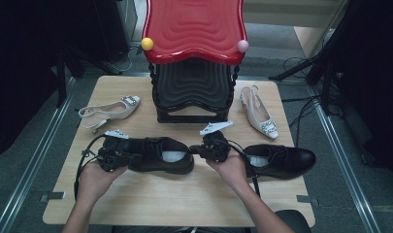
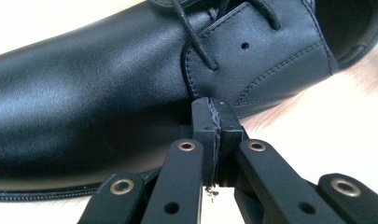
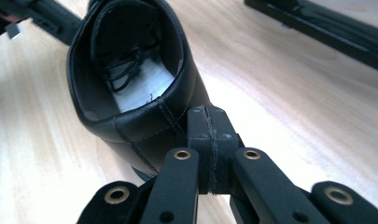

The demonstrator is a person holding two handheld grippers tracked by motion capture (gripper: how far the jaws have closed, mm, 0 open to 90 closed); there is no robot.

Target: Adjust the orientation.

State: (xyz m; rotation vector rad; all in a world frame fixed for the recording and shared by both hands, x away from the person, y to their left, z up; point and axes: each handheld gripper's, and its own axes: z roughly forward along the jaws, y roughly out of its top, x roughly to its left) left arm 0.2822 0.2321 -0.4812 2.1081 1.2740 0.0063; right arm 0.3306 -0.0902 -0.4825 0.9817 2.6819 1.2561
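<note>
A black leather lace-up shoe (image 1: 160,155) lies on the wooden table (image 1: 184,204), toe to the left, heel to the right. My left gripper (image 1: 132,156) is shut, and its tips (image 2: 213,105) rest against the shoe's side (image 2: 107,93) just below the laces. Coming from the right, my right gripper (image 1: 194,150) is also shut, with its tips (image 3: 207,112) against the shoe's heel (image 3: 144,126). The white insole (image 3: 140,93) shows inside the opening. Nothing is held between either pair of jaws. A second black shoe (image 1: 281,160) lies to the right of my right hand.
Stacked stools stand at the back centre, a red one (image 1: 194,29) over a black one (image 1: 194,92), with a yellow ball (image 1: 147,43) and a pink ball (image 1: 243,46) on the corners. White slingback heels lie at back left (image 1: 109,110) and back right (image 1: 259,116).
</note>
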